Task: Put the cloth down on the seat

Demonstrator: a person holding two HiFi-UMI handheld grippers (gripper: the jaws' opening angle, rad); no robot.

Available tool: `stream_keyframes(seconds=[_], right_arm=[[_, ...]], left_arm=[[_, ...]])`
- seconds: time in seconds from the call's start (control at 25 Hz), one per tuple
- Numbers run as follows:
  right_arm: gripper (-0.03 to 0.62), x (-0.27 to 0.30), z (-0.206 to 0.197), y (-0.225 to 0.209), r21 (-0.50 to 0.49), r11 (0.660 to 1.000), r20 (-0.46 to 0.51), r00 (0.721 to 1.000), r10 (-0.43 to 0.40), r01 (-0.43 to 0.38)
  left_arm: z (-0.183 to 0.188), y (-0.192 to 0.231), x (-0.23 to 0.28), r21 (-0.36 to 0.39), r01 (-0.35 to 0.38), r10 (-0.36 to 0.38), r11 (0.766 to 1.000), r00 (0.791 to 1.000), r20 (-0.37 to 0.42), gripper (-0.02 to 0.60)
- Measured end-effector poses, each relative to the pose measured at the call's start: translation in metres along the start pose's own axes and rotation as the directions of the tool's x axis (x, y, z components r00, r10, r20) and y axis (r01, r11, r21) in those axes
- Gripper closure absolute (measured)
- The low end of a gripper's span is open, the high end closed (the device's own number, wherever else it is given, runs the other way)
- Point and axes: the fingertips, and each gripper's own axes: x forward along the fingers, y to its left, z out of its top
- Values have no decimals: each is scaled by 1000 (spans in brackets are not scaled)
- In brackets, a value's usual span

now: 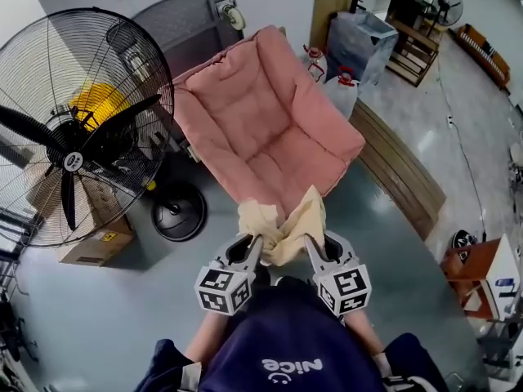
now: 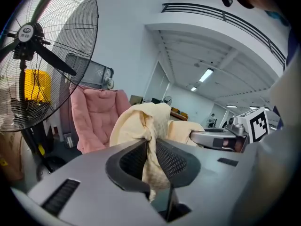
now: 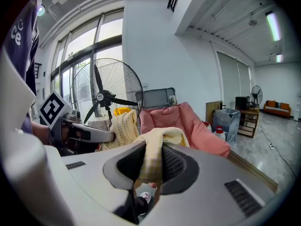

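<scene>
Fabric of the person's dark blue top [image 1: 278,345] filled the nearest part of the head view, with both arms reaching forward from it. Just ahead, the left claw [image 1: 254,242] and the right claw [image 1: 311,240] were held side by side, their marker cubes nearest the body and their tips pointing slightly down and away.

Each claw was clamped on a bunched corner of the pale yellow cloth [image 1: 286,223]. In the left gripper view the left claw [image 2: 151,155] had its ribbed pads pressed narrow on a twisted fold of the cloth [image 2: 141,121], and the right claw [image 2: 214,138] showed just beside it. In the right gripper view the right claw [image 3: 148,163] pinched a fold that draped over its tips [image 3: 162,138], with the left claw [image 3: 91,134] alongside.

The cloth hung slack between the two claws, off the floor and short of the chair.

Directly beyond the tips stood the pink padded armchair [image 1: 261,121], its seat cushion [image 1: 290,158] close ahead of the cloth's upper edge.

Left of the left claw, a large black pedestal fan [image 1: 78,129] stood on the grey floor [image 1: 122,317], with a cardboard box [image 1: 90,250] by its base. Right of the right claw, a long wooden plank bench [image 1: 400,170] lay on the floor. Farther behind the armchair were white jugs with red caps [image 1: 343,88].
</scene>
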Motion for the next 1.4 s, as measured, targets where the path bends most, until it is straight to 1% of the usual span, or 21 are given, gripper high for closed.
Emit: stream_keyframes(seconds=[0.2,0.52,0.76,0.96,1.16,1.4], right_arm=[[502,40,11,-17,40,998,-10,999,-50,50],[502,120,51,-34,53,991,-19,993,-118,119],[502,165,73,-45,66,983,-18,985,-172,173],[502,196,82,-45,67,975,-23,977,-211,212],[501,213,92,-42,58,972,-39,974,-225,227],[502,246,100,-45,54,965,-44,966,-255,257]], left_arm=[[22,32,34,9,46,-46,999,999,-27,503],[77,98,86,49,131,-129,990,990,-58,503],[111,137,116,68,174,-169,982,983,-66,503],[124,160,131,85,217,-210,973,974,-84,503],[134,175,138,97,266,-254,959,960,-114,503],[146,201,161,101,284,-272,953,954,-123,503]])
